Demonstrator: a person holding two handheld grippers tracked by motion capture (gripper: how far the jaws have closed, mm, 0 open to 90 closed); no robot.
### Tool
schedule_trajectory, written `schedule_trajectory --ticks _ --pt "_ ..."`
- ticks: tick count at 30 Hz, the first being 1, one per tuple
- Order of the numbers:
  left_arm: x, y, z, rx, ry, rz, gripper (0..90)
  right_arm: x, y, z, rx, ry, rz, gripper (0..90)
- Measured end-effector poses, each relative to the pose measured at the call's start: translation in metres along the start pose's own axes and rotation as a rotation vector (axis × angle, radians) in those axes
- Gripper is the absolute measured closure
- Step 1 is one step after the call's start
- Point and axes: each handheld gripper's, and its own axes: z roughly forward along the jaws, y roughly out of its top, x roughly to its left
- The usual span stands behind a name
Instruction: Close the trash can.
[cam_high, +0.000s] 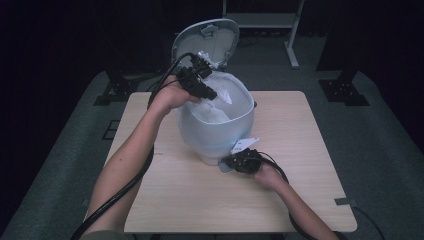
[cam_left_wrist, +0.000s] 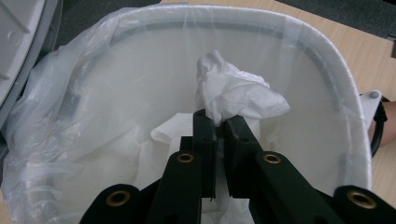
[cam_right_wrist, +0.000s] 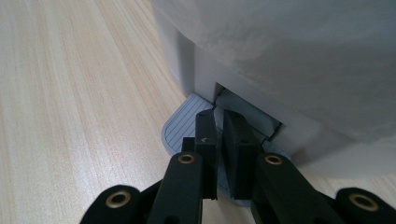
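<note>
A crumpled white tissue (cam_left_wrist: 233, 95) is pinched at its lower edge by the left gripper (cam_left_wrist: 218, 122) and held over the open mouth of a pale pedal bin (cam_high: 216, 131) — lined with a clear plastic bag (cam_left_wrist: 56, 116) — near the middle of the wooden counter (cam_high: 300, 150). The bin's lid (cam_high: 205, 41) is seen raised behind it. At the bin's base, the grey foot pedal (cam_right_wrist: 180, 126) is pressed under the right gripper (cam_right_wrist: 219, 122), whose jaws are pressed together.
</note>
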Motion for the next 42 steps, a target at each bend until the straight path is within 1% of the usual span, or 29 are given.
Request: schedule_trajectory --ticks 2,3,4,5,7,8,9,11,12,14,16,18,20,23,24,25,27,29,32,33,38,40,42 --pt "0.002 0.000 0.002 -0.004 -0.010 -0.006 83.5 0.000 0.000 0.000 0.000 0.000 -0.001 84.1" --pt "0.001 0.000 0.002 -0.004 -0.009 -0.011 81.1 0.000 0.000 0.000 0.001 0.001 0.001 84.1" --pt "0.002 0.000 0.003 -0.006 -0.018 -0.022 78.1 0.000 0.000 0.000 0.000 0.002 0.001 84.0" --pt "0.002 0.000 0.004 -0.003 -0.032 -0.024 73.8 0.000 0.000 0.000 -0.001 0.002 0.001 84.0" --pt "0.001 -0.001 0.005 -0.005 -0.024 -0.026 73.1 0.000 0.000 0.000 0.000 0.001 0.001 84.0" --pt "0.001 -0.001 0.004 -0.011 -0.033 -0.034 70.9 0.000 0.000 0.000 0.000 0.001 0.002 84.1" --pt "0.001 -0.002 0.003 -0.011 -0.029 -0.033 68.3 0.000 0.000 0.000 -0.001 0.001 -0.001 84.0" --pt "0.001 -0.005 0.000 -0.013 -0.030 -0.032 65.7 0.000 0.000 0.000 0.001 0.001 0.008 84.0" --pt "0.000 -0.007 -0.001 -0.020 -0.031 -0.040 65.1 0.000 0.000 0.000 0.000 0.003 0.010 84.0" --pt "-0.001 -0.011 -0.002 -0.026 -0.030 -0.040 65.1 0.000 0.000 0.000 0.000 0.002 0.005 83.9" --pt "-0.002 -0.017 -0.004 -0.034 -0.035 -0.045 63.2 0.000 0.000 0.000 0.002 0.002 0.006 83.9" --pt "-0.002 -0.022 -0.007 -0.048 -0.031 -0.044 62.3 -0.001 0.000 0.000 0.001 0.004 0.008 83.9" --pt "-0.001 -0.026 -0.010 -0.070 -0.041 -0.056 62.3 -0.001 0.000 0.000 0.000 0.006 0.009 83.8" --pt "-0.002 -0.032 -0.015 -0.076 -0.045 -0.048 62.1 -0.001 0.000 0.000 0.002 0.007 0.009 83.6" --pt "-0.003 -0.033 -0.016 -0.087 -0.046 -0.055 61.8 -0.001 0.000 0.000 -0.002 0.008 0.011 83.6" --pt "-0.004 -0.034 -0.018 -0.090 -0.046 -0.056 61.1 0.000 0.000 -0.001 0.002 0.005 0.020 83.6" --pt "-0.005 -0.037 -0.021 -0.094 -0.043 -0.050 60.5 0.000 0.000 -0.001 0.004 0.000 0.018 83.6" --pt "-0.008 -0.040 -0.025 -0.104 -0.040 -0.054 59.9 0.001 0.000 -0.001 0.004 -0.011 0.007 83.6" --pt "-0.011 -0.046 -0.031 -0.106 -0.043 -0.044 58.0 0.003 0.000 -0.001 -0.002 -0.016 0.012 83.6" --pt "-0.012 -0.048 -0.033 -0.111 -0.042 -0.048 57.1 0.002 -0.001 -0.001 -0.003 -0.017 0.013 83.6" --pt "-0.010 -0.063 -0.043 -0.128 -0.034 -0.059 55.8 0.002 -0.001 -0.001 -0.007 -0.018 0.022 83.2" --pt "-0.011 -0.070 -0.047 -0.139 -0.036 -0.065 55.8 0.002 0.000 -0.001 -0.001 -0.025 0.019 79.6" --pt "-0.013 -0.078 -0.051 -0.145 -0.033 -0.068 55.2 0.002 0.000 -0.002 0.005 -0.026 0.021 78.6"
